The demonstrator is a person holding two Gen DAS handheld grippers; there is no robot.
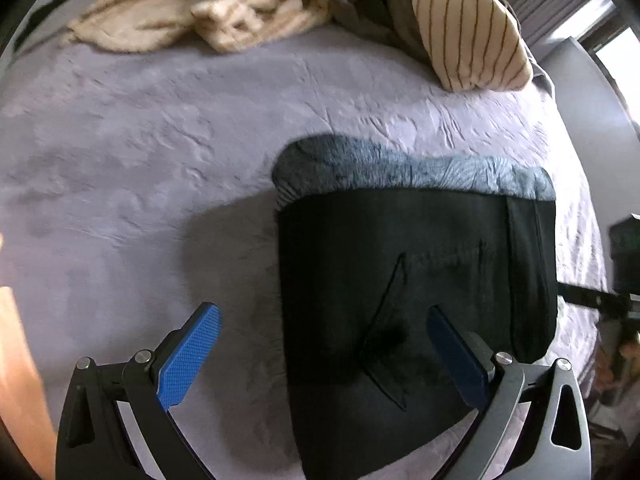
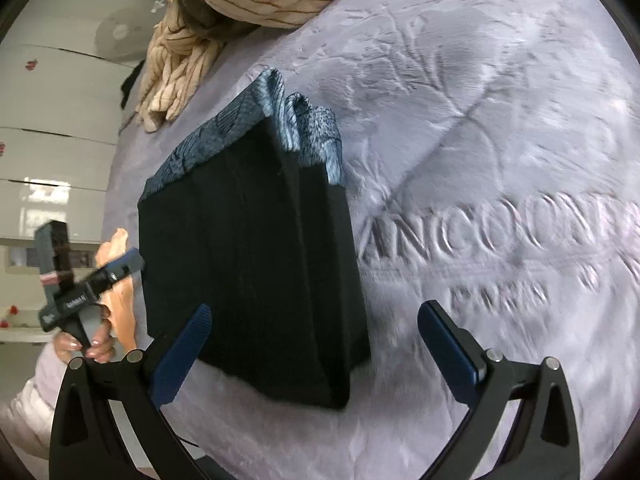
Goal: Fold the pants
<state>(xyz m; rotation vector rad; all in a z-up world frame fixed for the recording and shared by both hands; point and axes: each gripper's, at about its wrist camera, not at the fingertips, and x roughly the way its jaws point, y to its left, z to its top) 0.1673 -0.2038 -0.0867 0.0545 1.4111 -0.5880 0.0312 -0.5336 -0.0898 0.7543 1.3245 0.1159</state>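
Observation:
Black pants (image 1: 416,292) lie folded into a compact rectangle on a lavender bedspread (image 1: 160,152). A blue patterned lining shows along the far edge. My left gripper (image 1: 324,332) is open and empty, hovering over the near left edge of the pants. In the right wrist view the same folded pants (image 2: 256,256) lie left of centre. My right gripper (image 2: 314,328) is open and empty above their near right corner. The left gripper (image 2: 120,268) shows at the pants' left edge there, held by a hand.
A cream fluffy blanket (image 1: 200,12) and a striped pillow (image 1: 468,36) lie at the bed's far end. Embossed lettering (image 2: 500,232) marks the bedspread right of the pants. White cabinets (image 2: 52,120) stand beyond the bed's left edge.

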